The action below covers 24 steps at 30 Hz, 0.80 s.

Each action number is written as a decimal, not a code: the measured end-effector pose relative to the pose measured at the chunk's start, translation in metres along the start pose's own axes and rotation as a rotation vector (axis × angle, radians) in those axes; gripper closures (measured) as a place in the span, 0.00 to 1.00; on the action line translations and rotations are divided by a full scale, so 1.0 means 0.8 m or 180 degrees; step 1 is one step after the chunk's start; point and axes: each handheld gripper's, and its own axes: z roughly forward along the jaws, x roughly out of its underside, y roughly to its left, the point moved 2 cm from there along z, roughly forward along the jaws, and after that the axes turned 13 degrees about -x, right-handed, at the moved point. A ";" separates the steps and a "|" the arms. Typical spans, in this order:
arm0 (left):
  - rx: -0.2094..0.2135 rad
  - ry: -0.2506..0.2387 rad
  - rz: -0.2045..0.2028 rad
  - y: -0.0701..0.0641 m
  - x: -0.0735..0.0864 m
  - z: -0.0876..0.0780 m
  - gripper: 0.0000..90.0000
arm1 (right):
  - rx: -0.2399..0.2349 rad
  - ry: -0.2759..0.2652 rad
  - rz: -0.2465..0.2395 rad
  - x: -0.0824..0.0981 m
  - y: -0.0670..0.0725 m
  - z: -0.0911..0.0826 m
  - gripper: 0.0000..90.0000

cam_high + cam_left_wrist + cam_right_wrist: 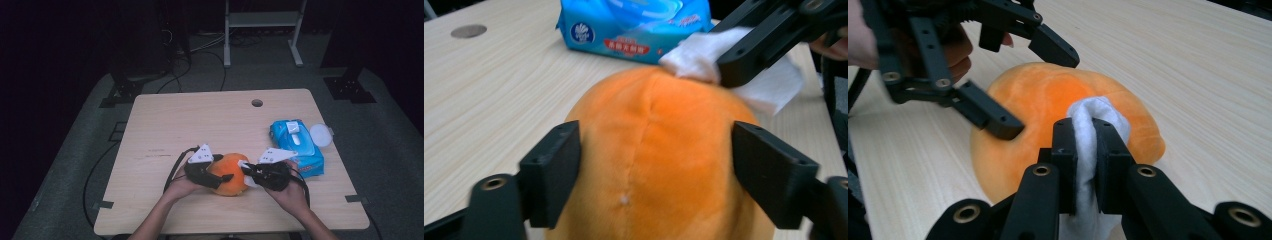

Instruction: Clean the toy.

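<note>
High view shows me one round, fuzzy orange plush toy [231,173] at the table's [210,120] near middle, and one glossy blue wipes pack [298,146] to its right. My left gripper [216,176] clamps the plush; my right gripper [248,173] pinches one soft white wipe [1090,131] against it.

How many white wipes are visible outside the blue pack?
1: the white wipe is pinched in the right gripper and pressed on the orange plush toy. Others may be hidden inside the blue pack.

light: high view dim, room black around the lit table [165,125] | gripper views: bright, even, soft shadows, no glare | blur: near jaws soft in left gripper view; orange plush toy [659,150] fairly sharp
</note>
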 end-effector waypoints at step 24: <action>0.0008 0.0019 -0.0057 0.007 0.010 -0.002 0.32 | -0.0030 0.0024 0.0211 0.010 -0.019 -0.002 0.90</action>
